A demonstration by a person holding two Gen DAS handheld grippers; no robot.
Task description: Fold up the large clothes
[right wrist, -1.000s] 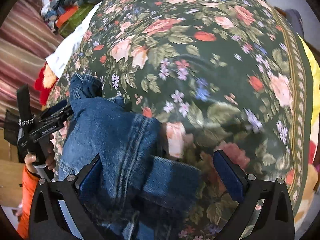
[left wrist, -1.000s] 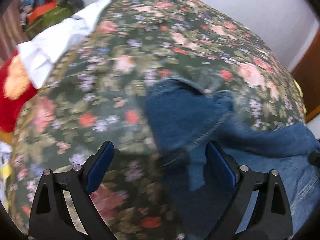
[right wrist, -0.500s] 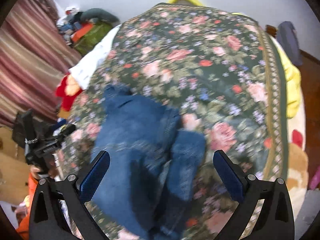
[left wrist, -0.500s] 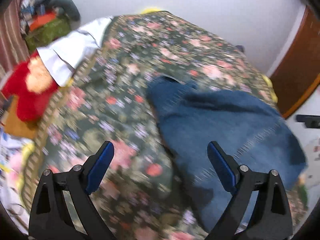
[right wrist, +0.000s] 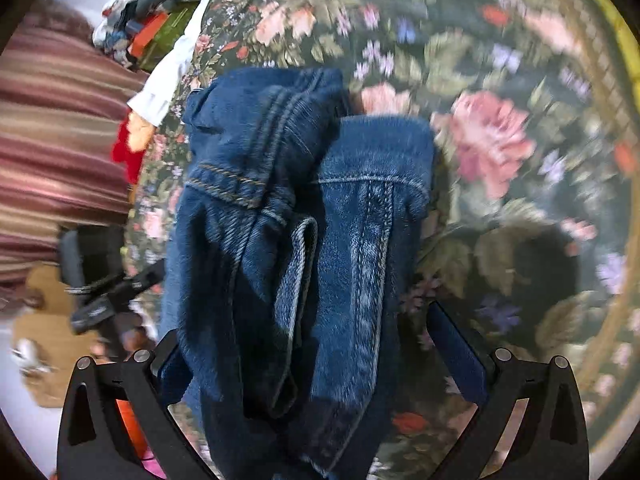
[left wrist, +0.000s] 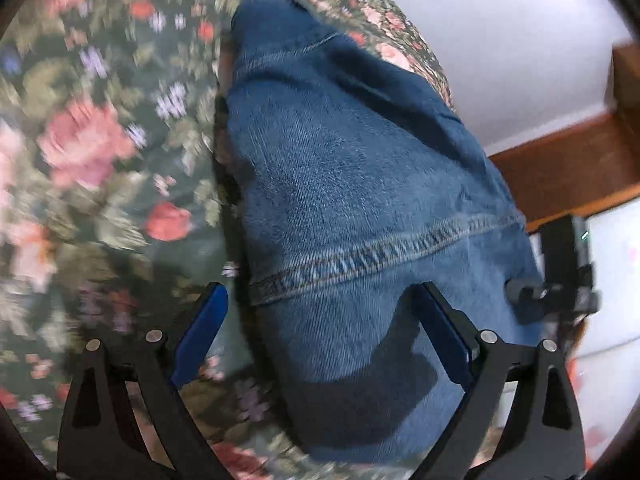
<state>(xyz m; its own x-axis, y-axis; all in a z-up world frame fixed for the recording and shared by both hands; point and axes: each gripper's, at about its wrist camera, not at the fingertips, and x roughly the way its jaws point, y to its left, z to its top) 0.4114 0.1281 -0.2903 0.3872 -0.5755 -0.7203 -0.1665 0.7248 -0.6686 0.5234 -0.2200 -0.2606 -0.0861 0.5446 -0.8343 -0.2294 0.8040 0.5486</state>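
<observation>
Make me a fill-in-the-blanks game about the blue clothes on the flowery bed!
1. The denim garment is the colour ____.
2. It lies on a bedspread printed with ____.
3. Both the left tool and the right tool have their fingers spread ____.
4. The soft toy beside the bed is mostly ____.

Missing words: blue; flowers; open; red

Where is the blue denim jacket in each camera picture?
Left wrist view: the denim jacket fills the middle and right, running down between the open left gripper.
Right wrist view: the jacket lies bunched in the centre-left, reaching down between the open right gripper.
Shared landmark: the floral bedspread under it.
</observation>
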